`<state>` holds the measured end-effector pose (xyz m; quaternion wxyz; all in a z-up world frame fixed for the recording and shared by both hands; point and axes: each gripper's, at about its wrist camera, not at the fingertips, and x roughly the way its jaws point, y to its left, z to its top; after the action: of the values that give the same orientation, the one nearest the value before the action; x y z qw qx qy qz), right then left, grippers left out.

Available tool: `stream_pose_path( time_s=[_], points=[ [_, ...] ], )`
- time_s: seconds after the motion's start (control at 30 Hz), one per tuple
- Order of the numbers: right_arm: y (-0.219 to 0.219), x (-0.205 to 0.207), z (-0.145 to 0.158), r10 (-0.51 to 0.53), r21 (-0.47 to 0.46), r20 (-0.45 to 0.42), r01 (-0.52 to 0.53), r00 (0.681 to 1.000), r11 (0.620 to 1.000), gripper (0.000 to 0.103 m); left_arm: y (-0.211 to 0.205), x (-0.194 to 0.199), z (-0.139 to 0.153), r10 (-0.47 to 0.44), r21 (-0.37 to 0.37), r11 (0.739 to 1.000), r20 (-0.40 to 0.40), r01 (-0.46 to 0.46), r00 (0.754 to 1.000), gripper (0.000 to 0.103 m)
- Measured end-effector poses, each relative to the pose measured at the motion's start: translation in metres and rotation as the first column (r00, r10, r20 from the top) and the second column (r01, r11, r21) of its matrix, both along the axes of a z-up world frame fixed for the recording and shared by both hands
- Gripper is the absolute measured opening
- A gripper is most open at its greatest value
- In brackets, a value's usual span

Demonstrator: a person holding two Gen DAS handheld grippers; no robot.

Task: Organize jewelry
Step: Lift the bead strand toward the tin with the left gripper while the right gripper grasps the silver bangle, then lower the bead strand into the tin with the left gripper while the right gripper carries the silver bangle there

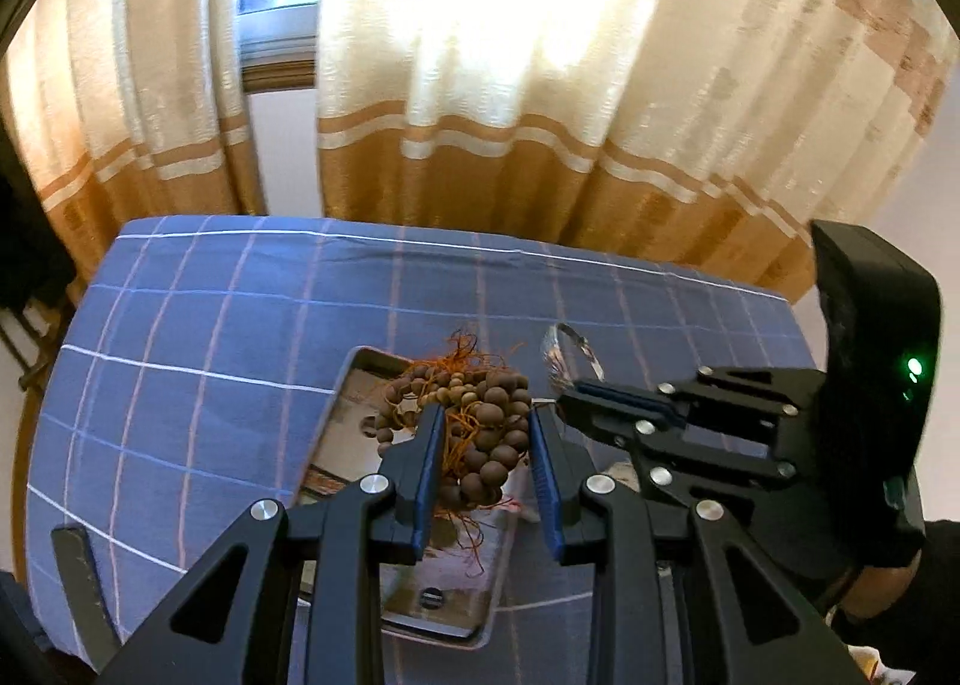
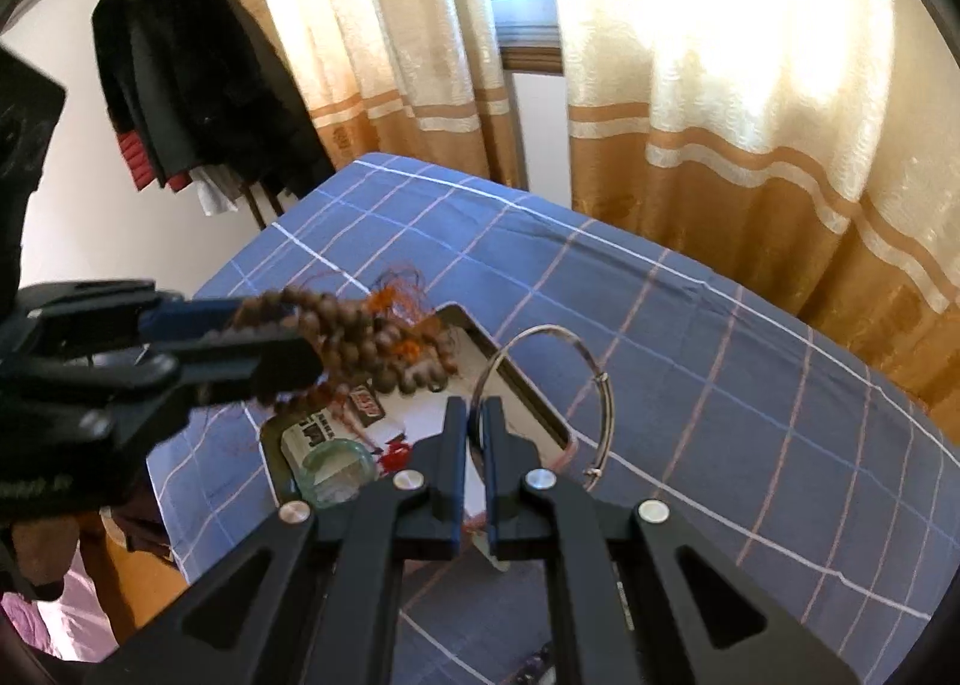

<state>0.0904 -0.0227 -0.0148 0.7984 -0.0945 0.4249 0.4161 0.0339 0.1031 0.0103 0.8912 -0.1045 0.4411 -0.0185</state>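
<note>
Behind everything hang cream curtains [image 1: 540, 85] with tan bands, and only my right camera catches the dark coats [image 2: 198, 79] hung on a rack at the wall. Below them lies the table under a blue checked cloth [image 1: 210, 325], woven-looking with thin white and pink lines. Near its front edge sits a shallow rectangular metal tray [image 2: 528, 391], shiny, with rounded corners; its long axis runs away from me toward the curtains.

My left gripper [image 1: 486, 415] is clamped on a bunched strand of brown wooden beads [image 1: 480, 427], round and matte, with frayed orange thread sticking out. The bundle hangs above the tray, not touching it as far as I can tell.

My right gripper [image 2: 474, 409] pinches a thin silver bangle [image 2: 600, 385], a plain wire hoop standing nearly upright over the tray's right rim. The left camera shows that hoop only as a bright glint.

A pale green jade-like bangle [image 2: 333, 472], smooth and translucent, lies flat in the tray's near left corner; my left camera hides it.
</note>
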Motion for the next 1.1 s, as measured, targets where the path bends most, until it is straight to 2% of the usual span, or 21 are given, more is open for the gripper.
stream_pose_path(
  time_s=[0.2, 0.37, 0.53, 0.7, 0.77, 0.83, 0.9, 0.93, 1.1],
  points=[
    [-0.030, 0.003, -0.001, -0.062, -0.008, -0.002, 0.062, 0.998, 0.998, 0.007, -0.027, -0.002, 0.004, -0.077, -0.011, 0.997, 0.008, 0.077, 0.997, 0.028],
    [-0.055, 0.005, -0.001, -0.107, -0.010, -0.001, 0.107, 0.994, 0.994, 0.007, -0.061, -0.009, -0.009, -0.148, -0.005, 0.989, -0.022, 0.148, 0.989, 0.029],
    [-0.073, 0.003, 0.000, -0.125, -0.020, 0.006, 0.125, 0.992, 0.992, 0.007, -0.082, -0.014, -0.021, -0.171, -0.024, 0.985, -0.037, 0.170, 0.985, 0.029],
    [-0.083, 0.000, 0.005, -0.125, -0.012, 0.015, 0.125, 0.992, 0.992, 0.007, -0.085, -0.017, -0.016, -0.163, -0.030, 0.986, -0.023, 0.162, 0.986, 0.029],
    [-0.086, 0.000, 0.005, -0.128, -0.007, 0.017, 0.128, 0.992, 0.992, 0.007, -0.084, -0.014, -0.019, -0.141, -0.043, 0.989, -0.060, 0.139, 0.988, 0.032],
    [-0.088, 0.000, 0.005, -0.128, -0.004, 0.020, 0.128, 0.992, 0.992, 0.007, -0.085, -0.015, -0.027, -0.159, -0.063, 0.986, -0.069, 0.154, 0.985, 0.032],
    [-0.089, 0.000, 0.007, -0.127, 0.000, 0.023, 0.127, 0.992, 0.992, 0.007, -0.091, -0.017, -0.033, -0.176, -0.035, 0.984, -0.082, 0.174, 0.981, 0.010],
    [-0.090, -0.001, 0.007, -0.127, 0.001, 0.025, 0.127, 0.992, 0.992, 0.007, -0.093, -0.017, -0.036, -0.180, -0.034, 0.984, -0.096, 0.177, 0.979, 0.007],
    [-0.096, 0.000, 0.007, -0.139, 0.005, 0.022, 0.139, 0.990, 0.990, 0.007, -0.095, -0.020, -0.043, -0.182, -0.031, 0.983, -0.111, 0.179, 0.977, 0.007]
  ],
)
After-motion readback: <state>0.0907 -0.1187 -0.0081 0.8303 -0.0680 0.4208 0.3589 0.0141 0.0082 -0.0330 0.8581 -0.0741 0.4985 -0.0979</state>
